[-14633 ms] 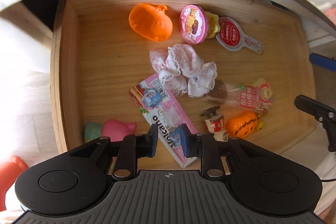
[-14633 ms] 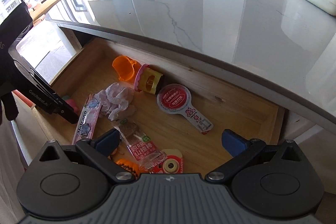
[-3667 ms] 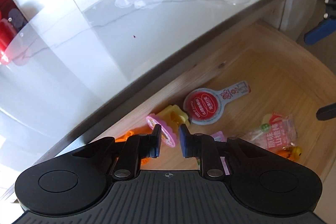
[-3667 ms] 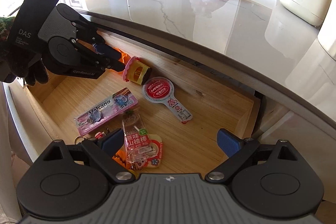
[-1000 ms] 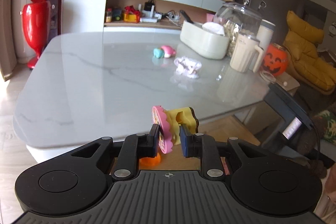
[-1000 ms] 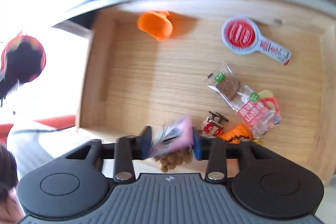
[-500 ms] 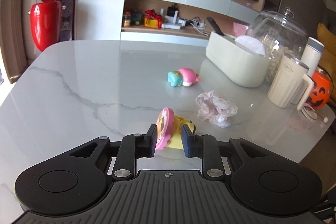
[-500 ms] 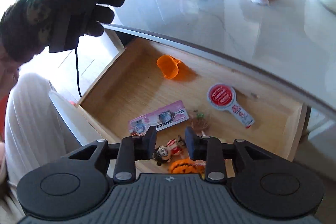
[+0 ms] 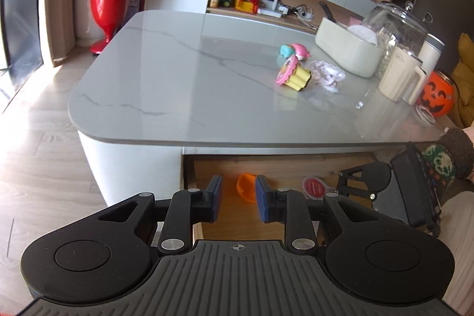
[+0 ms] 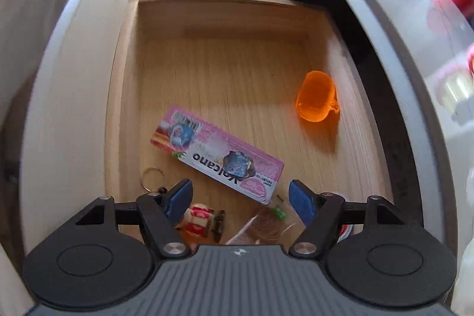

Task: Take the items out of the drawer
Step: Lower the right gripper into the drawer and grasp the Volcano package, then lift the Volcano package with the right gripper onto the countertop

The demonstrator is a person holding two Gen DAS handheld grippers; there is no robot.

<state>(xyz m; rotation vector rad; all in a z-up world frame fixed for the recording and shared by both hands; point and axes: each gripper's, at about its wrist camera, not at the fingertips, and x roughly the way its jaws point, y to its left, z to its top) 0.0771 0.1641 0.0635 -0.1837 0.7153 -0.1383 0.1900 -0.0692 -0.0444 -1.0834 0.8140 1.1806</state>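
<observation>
My left gripper (image 9: 238,200) is open and empty, back from the marble table (image 9: 183,85), above the front of the open wooden drawer (image 9: 207,168). The pink and yellow cupcake toy (image 9: 293,74) lies on its side on the table, beside a lace cloth (image 9: 327,73) and a pink and teal toy (image 9: 294,49). My right gripper (image 10: 240,200) points down into the drawer (image 10: 127,96); its jaws are opening with nothing pressed between them. Just beyond its fingertips the pink Volcano packet (image 10: 216,153) lies flat on the drawer floor. An orange cup (image 10: 317,99) lies further right.
Near the right gripper's base lie a key ring (image 10: 152,175), a small figure toy (image 10: 198,219) and a clear snack packet (image 10: 263,227). A red round paddle (image 9: 314,185) lies in the drawer. A cream box (image 9: 346,55), a jug (image 9: 400,76) and a pumpkin bucket (image 9: 435,94) stand on the table's right.
The left gripper let go of the cupcake toy on the table and drew back. The right gripper dropped the pink packet into the drawer, rolled round and spread its jaws.
</observation>
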